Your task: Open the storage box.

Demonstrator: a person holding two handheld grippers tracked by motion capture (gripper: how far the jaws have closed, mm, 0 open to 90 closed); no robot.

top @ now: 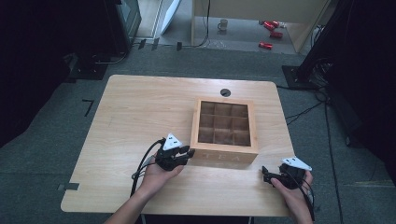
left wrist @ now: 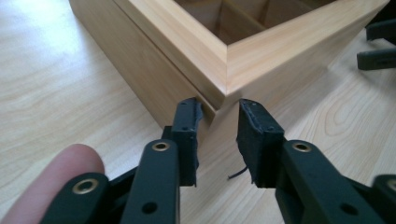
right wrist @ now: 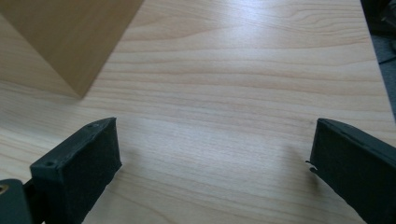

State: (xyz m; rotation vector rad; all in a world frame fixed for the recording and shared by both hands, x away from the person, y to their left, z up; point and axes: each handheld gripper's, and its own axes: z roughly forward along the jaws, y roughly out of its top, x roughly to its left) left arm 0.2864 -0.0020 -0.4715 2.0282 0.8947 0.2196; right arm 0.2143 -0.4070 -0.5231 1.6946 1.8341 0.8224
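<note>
A square light-wood tea box with nine empty compartments [top: 224, 127] sits right of centre on the pale wooden tabletop [top: 135, 116]. The left gripper [left wrist: 219, 122] straddles its near-left corner, jaws slightly apart, not clamped. The right gripper [right wrist: 212, 149] hovers at lower right, jaws spread wide. Nothing seems moved yet.

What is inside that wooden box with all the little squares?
The wooden box has wooden dividers forming a grid of nine compartments, and each looks empty down to its floor in the high view. The near row's floors are partly hidden by the front wall, so something small lying there could go unseen.
</note>
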